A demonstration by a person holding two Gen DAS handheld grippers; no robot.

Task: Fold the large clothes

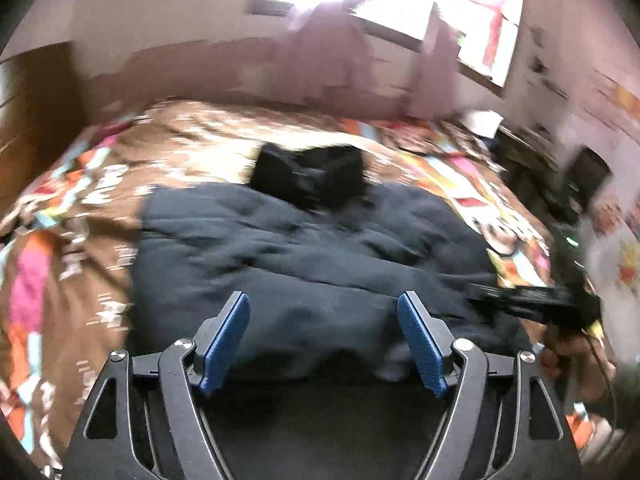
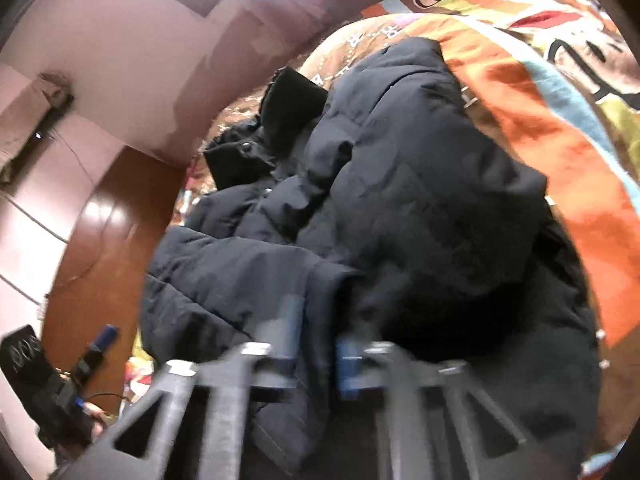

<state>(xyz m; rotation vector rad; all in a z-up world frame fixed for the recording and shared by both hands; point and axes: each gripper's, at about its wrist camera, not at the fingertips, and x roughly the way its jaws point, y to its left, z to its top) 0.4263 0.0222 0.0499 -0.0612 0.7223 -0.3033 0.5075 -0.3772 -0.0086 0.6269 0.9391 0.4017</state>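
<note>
Your left gripper [image 1: 324, 320] hovers wide open and empty over the jacket's near hem. Your right gripper [image 2: 316, 344] looks pinched on a fold of the jacket [image 2: 400, 200], which lies bunched mid-bed on the bedspread [image 1: 72, 216]. The puffy fabric could slip free. No containers show.

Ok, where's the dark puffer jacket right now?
The dark puffer jacket lies bunched mid-bed on the patterned bedspread, directly ahead of the open left tongs. In the right wrist view its near edge sits between the right tongs.
</note>
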